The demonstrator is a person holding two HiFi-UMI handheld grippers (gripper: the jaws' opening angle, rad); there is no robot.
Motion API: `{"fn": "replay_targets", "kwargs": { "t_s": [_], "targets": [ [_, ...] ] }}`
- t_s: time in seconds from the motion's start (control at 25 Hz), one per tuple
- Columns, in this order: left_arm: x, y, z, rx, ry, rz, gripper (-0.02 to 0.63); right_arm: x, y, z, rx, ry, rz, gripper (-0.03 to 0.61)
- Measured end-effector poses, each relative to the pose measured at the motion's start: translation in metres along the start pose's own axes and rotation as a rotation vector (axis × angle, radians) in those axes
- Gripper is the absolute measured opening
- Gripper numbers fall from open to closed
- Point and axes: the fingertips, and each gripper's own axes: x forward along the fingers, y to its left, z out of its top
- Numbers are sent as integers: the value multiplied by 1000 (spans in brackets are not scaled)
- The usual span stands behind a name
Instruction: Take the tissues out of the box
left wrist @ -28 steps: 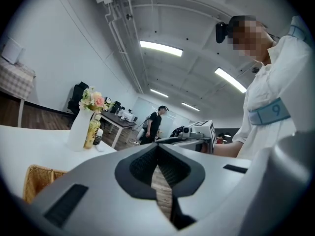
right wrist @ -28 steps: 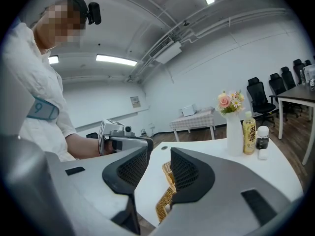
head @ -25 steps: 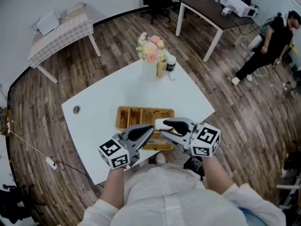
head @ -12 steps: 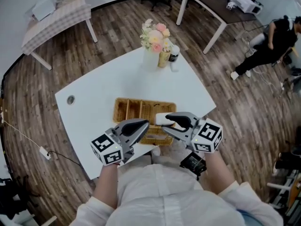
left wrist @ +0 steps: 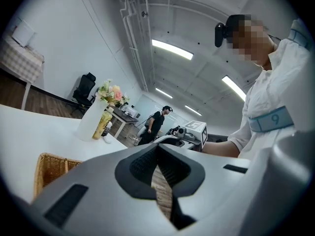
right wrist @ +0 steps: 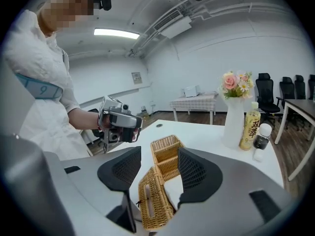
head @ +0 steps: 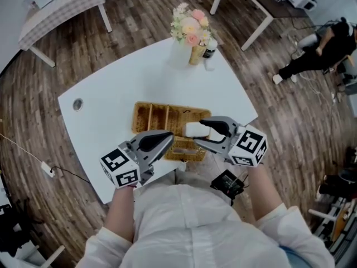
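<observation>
My right fingers (right wrist: 155, 167) are opening. They stand well apart with nothing pressed between the pads, hovering over the near edge of the white table (head: 111, 105). Below the gap lies the woven wicker tissue box with a slot in its face (right wrist: 153, 205). The white stack of tissues (right wrist: 173, 185) sits right against it, partly hidden behind one of my fingers. I cannot tell whether the stack rests inside the box or on the table.

Just beyond the box stands the wicker tray with open compartments (head: 162, 119), touching it or nearly so.

My left fingers (left wrist: 157, 149) are closed tip to tip and hold nothing. They hang off the table's near edge, pointing toward the box.

At the far corner of the table stand a white vase of pink and cream flowers (head: 187, 38), a yellow bottle (head: 196, 53) and a small dark bottle (head: 210, 52).
</observation>
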Motion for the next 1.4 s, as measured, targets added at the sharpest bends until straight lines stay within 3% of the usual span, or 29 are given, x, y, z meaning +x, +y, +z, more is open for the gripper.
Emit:
{"fn": "replay_targets", "kwargs": {
  "t_s": [0.64,0.88,1.16,1.4],
  "targets": [
    [2,7,-14,-56,28,-38,2,28,-12,-54,-142,295,32,282],
    [4,13,-17,-73,40,-44,2,37,-22,-89,-225,468,49,302],
    [6,17,-17,-84,41,-49,2,44,-32,-98,-254,520,54,305],
    [10,20,-20,-90,43,-58,2,52,-42,-112,-343,629,73,304]
  ]
}}
